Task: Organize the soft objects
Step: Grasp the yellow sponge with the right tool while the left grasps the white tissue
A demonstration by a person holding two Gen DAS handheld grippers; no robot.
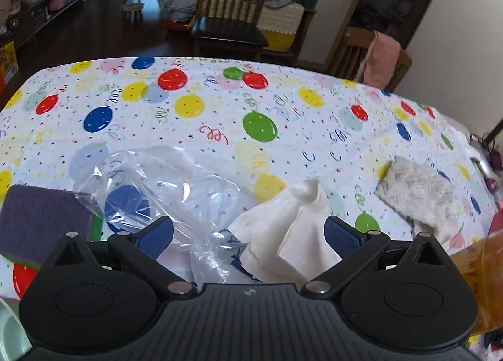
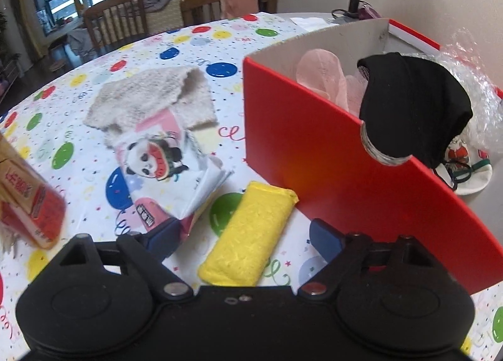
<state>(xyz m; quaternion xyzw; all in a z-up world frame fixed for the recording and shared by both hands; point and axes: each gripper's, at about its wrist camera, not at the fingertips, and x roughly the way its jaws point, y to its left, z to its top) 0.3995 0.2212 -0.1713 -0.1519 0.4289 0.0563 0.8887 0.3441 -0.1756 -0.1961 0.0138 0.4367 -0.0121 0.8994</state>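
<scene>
Yellow sponge (image 2: 248, 235) lies on the balloon-print counter (image 2: 94, 84) between the spread pads of the right hand-held gripper (image 2: 248, 238), which touch nothing, just beside the red box (image 2: 314, 156) holding pink fabric (image 2: 323, 78) and a black cap (image 2: 415, 103). A panda-print packet (image 2: 163, 166) overlaps a fluffy cloth (image 2: 151, 97). Left hand-held gripper (image 1: 248, 235) stands open over a white tissue (image 1: 289, 232) and crumpled clear plastic bag (image 1: 163, 185); a purple pad (image 1: 41, 222) sits left, possibly a scourer, partly cut off.

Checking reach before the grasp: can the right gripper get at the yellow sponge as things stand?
Probably yes. The right gripper is open, with the yellow sponge lying flat between its fingers and nothing on top. The red box wall stands close on one side, leaving little room there.
</scene>
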